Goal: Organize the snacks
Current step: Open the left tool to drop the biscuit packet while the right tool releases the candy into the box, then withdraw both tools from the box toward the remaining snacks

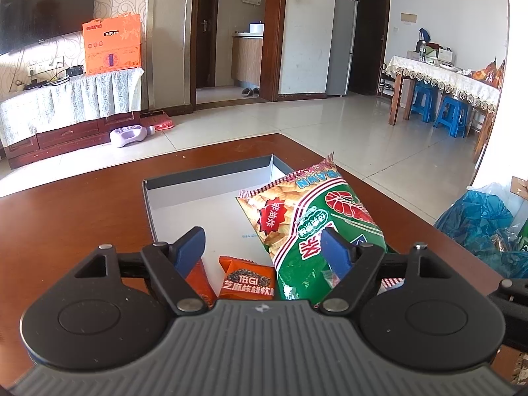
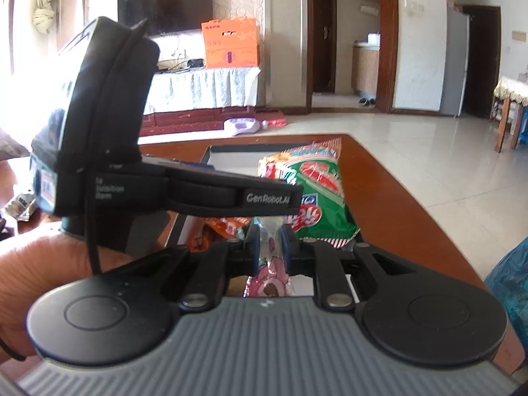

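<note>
A shallow grey-walled box (image 1: 211,171) with a white floor lies on the brown table. A green prawn-cracker bag (image 1: 307,211) leans in its right side. Beside it lie an orange sesame packet (image 1: 247,280) and a second orange packet (image 1: 201,280). My left gripper (image 1: 264,244) hovers over the box's near end, open, with its blue pads on either side of the snacks and touching none. In the right wrist view my right gripper (image 2: 270,241) is shut on a pink clear-wrapped snack (image 2: 269,280) just before the box, with the green bag (image 2: 316,181) beyond.
The left gripper's black housing (image 2: 99,115) fills the left of the right wrist view, above a person's hand (image 2: 39,270). A blue plastic bag (image 1: 478,214) sits off the table's right edge. Tiled floor, a TV stand and a dining table lie beyond.
</note>
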`<state>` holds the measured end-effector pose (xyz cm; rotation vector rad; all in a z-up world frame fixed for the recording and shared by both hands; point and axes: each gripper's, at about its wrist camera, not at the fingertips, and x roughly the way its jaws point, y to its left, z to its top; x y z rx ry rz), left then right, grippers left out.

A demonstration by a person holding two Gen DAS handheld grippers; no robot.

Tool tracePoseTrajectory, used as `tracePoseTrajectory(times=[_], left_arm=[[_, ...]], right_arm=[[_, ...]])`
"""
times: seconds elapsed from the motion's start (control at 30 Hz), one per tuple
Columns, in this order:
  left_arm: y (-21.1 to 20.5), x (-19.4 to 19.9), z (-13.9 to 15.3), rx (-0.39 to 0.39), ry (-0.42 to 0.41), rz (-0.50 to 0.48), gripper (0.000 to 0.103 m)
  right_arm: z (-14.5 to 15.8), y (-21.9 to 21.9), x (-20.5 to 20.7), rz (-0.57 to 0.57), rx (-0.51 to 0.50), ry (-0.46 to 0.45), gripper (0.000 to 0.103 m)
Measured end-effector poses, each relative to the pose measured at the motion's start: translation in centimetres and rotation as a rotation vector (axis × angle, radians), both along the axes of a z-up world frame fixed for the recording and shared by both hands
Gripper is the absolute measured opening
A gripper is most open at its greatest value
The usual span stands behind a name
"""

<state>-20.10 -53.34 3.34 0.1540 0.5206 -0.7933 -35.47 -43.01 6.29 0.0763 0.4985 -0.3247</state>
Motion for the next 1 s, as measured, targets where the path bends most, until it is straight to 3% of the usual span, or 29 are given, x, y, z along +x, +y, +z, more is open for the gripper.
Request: tracePoseTrajectory(times=[0.37,0.47,0.73,0.8,1.0], left_arm=[[0.3,-0.3,0.2,-0.008,0.005,-0.007,0.082],[0.3,-0.3,0.3,-0.010,0.004,-0.007,0.084],[0.8,-0.6,0.7,-0.018,0.003,-0.001,0.086],[0.8,-0.7,0.8,-0.016,-0.003,-0.003,0.088],[1.5,-1.2,1.3,-0.023,-0.018,-0.009,0.089]], right_arm=[[0.2,0.0,-0.1,-0.011,-0.001,-0.017,0.017],[0.2,0.2,-0.1,-0.012,-0.008,-0.017,0.030],[0.3,0.2,-0.6,-0.041,-0.018,-0.043,0.044],[0.4,0.3,-0.7,-0.046,-0.021,-0.051,0.052],[0.7,0.8,-0.8,-0.053,-0.047,-0.075,0.056]])
